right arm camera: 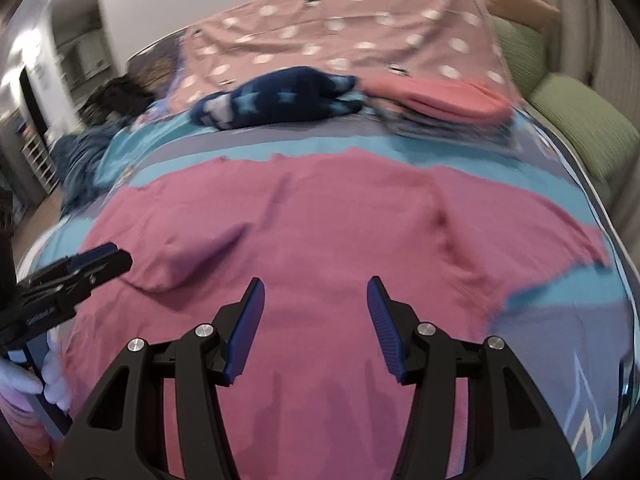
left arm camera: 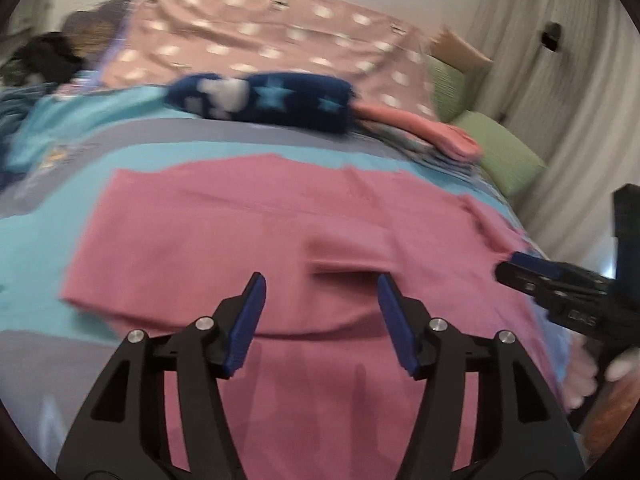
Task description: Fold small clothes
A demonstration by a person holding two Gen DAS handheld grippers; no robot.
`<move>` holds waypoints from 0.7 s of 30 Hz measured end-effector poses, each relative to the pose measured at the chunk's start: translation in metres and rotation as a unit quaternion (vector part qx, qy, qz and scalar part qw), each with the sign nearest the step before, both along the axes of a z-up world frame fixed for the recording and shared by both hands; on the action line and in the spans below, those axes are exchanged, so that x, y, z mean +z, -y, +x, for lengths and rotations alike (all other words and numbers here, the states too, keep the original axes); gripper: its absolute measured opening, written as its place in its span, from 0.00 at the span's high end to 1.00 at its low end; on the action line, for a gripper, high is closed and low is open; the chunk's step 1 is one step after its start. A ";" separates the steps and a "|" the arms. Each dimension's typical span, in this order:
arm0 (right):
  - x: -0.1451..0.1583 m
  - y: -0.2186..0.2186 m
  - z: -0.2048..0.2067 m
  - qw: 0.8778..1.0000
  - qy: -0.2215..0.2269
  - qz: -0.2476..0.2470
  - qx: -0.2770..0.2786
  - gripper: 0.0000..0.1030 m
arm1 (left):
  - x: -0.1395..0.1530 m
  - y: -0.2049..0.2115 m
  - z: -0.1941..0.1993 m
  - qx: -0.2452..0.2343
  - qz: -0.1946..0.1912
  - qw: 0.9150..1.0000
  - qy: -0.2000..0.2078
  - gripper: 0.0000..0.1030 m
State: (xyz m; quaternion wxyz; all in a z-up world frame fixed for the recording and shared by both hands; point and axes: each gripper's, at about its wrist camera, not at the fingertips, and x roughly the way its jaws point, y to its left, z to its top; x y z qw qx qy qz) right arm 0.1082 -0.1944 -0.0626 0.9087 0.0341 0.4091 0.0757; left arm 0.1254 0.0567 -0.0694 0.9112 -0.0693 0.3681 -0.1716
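A pink garment (left arm camera: 240,232) (right arm camera: 340,220) lies spread flat on the turquoise and grey bedcover (left arm camera: 40,240) (right arm camera: 560,344), with a fold across its middle. My left gripper (left arm camera: 320,284) hovers open over the garment's near part, nothing between its blue pads. My right gripper (right arm camera: 316,284) is also open and empty over the same garment. Each gripper shows from the side in the other's view: the right gripper (left arm camera: 516,268) at the garment's right edge, the left gripper (right arm camera: 108,256) at its left edge. Both views are motion-blurred.
Behind the pink garment lie a folded navy star-print piece (left arm camera: 272,100) (right arm camera: 280,100) and a coral piece (left arm camera: 420,128) (right arm camera: 440,96). A pink dotted cover (left arm camera: 260,40) lies at the bed's head, green cushions (left arm camera: 500,152) (right arm camera: 580,128) to the right, dark clothes (left arm camera: 44,56) far left.
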 end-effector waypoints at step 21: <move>-0.014 -0.064 0.060 0.999 -0.029 -0.003 -0.033 0.76 | -0.043 -0.121 0.004 0.190 0.002 0.980 -0.056 0.35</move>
